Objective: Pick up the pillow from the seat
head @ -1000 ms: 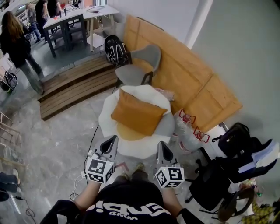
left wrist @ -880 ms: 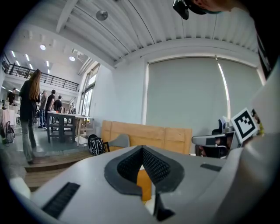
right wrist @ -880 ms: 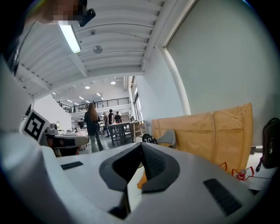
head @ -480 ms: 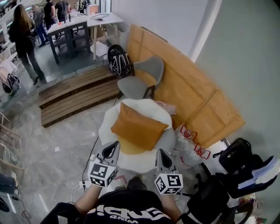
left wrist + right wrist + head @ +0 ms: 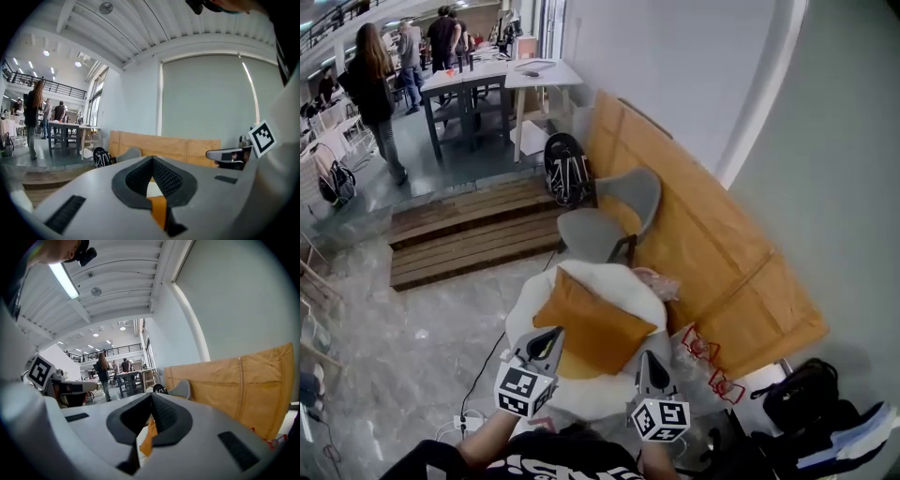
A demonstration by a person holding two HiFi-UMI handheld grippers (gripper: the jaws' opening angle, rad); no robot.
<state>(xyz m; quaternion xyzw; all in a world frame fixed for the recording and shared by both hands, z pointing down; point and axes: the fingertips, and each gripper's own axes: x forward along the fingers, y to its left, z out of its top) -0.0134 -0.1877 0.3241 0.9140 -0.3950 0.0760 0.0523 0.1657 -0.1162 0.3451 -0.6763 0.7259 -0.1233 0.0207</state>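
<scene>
Head view shows the approach step under way: the orange pillow [image 5: 598,326] lies tilted across the white round seat [image 5: 623,281], untouched. The left tongs [image 5: 546,339] and right tongs [image 5: 650,366] hover side by side at the seat's near edge. Both are clenched with nothing between their pads, so no grasp has begun.

Next, I judge, the tongs must be released wide and carried forward to the pillow's near edge or its two sides. They should then close on the soft fabric firmly enough that it does not slip out.

Only the head view gives the pillow's whole outline, the seat under it and the grey chair [image 5: 614,220] behind. The left gripper view and right gripper view instead show the jaws meeting tip to tip, with just an orange sliver of pillow [image 5: 149,434] through the notch.
</scene>
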